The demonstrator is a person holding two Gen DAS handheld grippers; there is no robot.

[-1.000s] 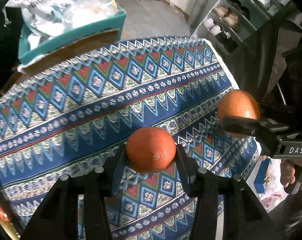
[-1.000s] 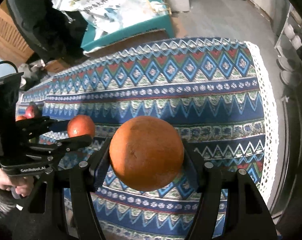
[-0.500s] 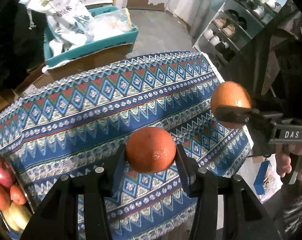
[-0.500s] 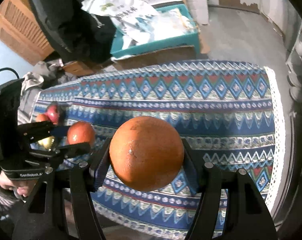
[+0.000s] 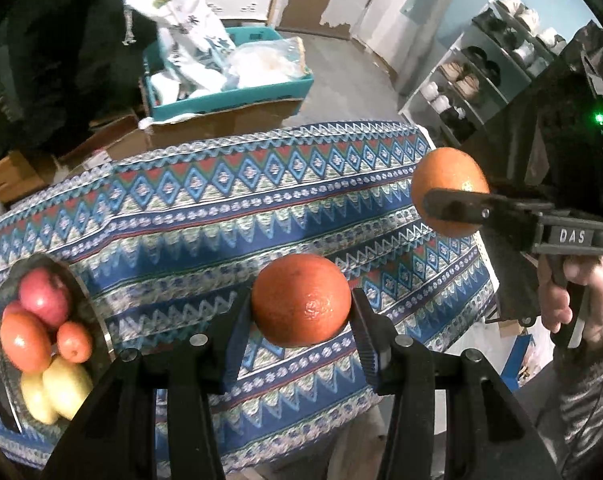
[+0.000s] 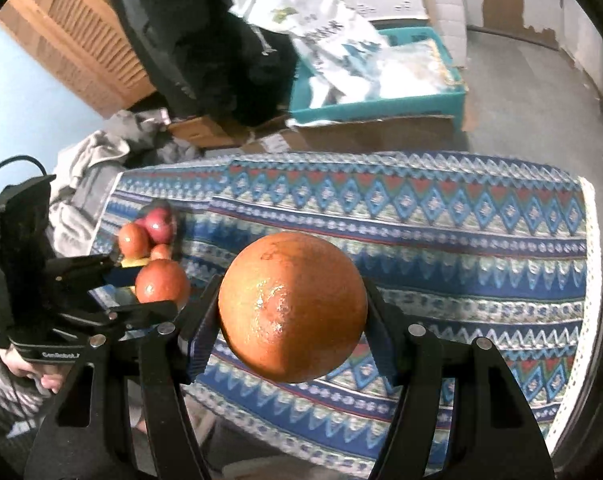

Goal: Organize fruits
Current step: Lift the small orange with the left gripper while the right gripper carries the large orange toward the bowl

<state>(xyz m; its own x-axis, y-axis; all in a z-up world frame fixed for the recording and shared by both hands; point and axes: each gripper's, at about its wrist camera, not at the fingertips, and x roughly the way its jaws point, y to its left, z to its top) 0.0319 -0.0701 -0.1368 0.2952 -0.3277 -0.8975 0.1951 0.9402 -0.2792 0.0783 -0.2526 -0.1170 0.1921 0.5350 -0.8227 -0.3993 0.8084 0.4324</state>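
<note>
Two oranges up in the air, more fruit in a bowl

A small dark orange (image 5: pixel 301 306) is squeezed between two black fingers, above the stripy cloth. A bigger, lighter orange (image 6: pixel 291 312) is squeezed the same way, off to the right of the small one. Far left on the cloth sits a shiny bowl (image 5: pixel 91 308). In it lie a red apple (image 5: pixel 45 298), two orange fruits (image 5: pixel 25 340) and yellow fruit (image 5: pixel 55 390), all touching in a pile.

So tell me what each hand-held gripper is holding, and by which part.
The left hand-held gripper clamps a small orange across its middle, pads on opposite sides. The right hand-held gripper holds a bigger orange the same way.
</note>
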